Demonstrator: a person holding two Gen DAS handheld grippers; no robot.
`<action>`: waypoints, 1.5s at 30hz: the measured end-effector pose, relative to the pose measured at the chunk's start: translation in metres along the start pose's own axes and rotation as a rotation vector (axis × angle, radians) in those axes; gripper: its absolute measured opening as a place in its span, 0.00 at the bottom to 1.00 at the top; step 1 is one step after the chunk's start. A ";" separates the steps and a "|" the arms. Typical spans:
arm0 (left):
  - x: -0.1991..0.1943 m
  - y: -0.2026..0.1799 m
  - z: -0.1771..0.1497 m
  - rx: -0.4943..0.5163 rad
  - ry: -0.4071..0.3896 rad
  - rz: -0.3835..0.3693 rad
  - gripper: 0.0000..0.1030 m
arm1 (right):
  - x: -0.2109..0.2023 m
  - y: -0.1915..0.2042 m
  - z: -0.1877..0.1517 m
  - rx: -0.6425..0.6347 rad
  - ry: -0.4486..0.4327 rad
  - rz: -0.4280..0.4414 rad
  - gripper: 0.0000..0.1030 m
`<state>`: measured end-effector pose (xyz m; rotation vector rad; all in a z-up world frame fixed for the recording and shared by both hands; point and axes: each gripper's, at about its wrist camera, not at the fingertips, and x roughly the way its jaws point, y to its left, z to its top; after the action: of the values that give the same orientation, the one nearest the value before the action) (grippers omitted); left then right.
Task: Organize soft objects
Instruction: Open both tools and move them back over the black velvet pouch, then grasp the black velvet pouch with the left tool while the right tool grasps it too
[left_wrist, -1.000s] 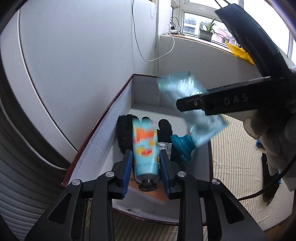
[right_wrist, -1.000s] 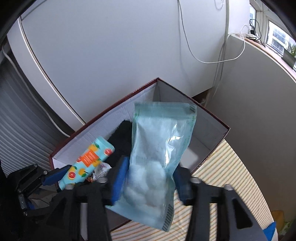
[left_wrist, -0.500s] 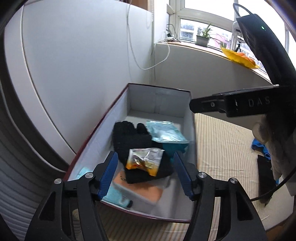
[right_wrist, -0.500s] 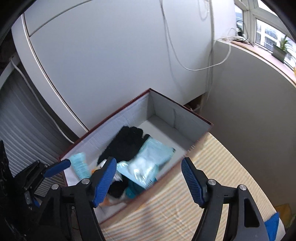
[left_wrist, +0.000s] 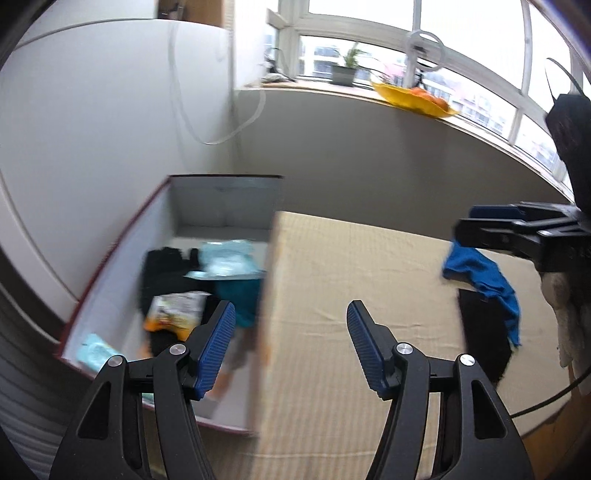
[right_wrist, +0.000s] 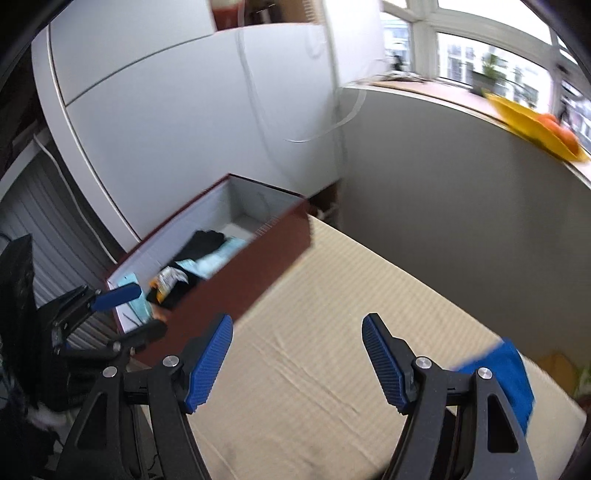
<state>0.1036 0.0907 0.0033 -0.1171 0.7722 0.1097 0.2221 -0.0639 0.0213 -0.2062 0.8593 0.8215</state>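
On the mat (left_wrist: 351, 295), the box (left_wrist: 122, 266) lies left of the left gripper (left_wrist: 290, 345) (jaws apart)

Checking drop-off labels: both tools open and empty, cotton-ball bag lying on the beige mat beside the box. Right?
Not quite. Both the left tool and right tool are open and empty, but the cotton-ball bag lies inside the box, not on the mat; left wrist view shows it.

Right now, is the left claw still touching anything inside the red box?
Apart. In the left wrist view the left gripper is open with nothing between its pads, hovering nearer the camera than the red box and its contents.
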 end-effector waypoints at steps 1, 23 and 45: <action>0.002 -0.007 0.000 0.008 0.006 -0.018 0.61 | -0.009 -0.010 -0.009 0.018 -0.003 -0.012 0.67; 0.079 -0.180 -0.034 0.214 0.321 -0.394 0.67 | -0.068 -0.162 -0.202 0.541 0.107 -0.130 0.67; 0.120 -0.187 -0.052 0.137 0.432 -0.507 0.65 | -0.013 -0.170 -0.220 0.739 0.138 0.050 0.52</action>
<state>0.1793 -0.0949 -0.1058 -0.2071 1.1536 -0.4633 0.2085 -0.2910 -0.1393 0.4151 1.2457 0.4935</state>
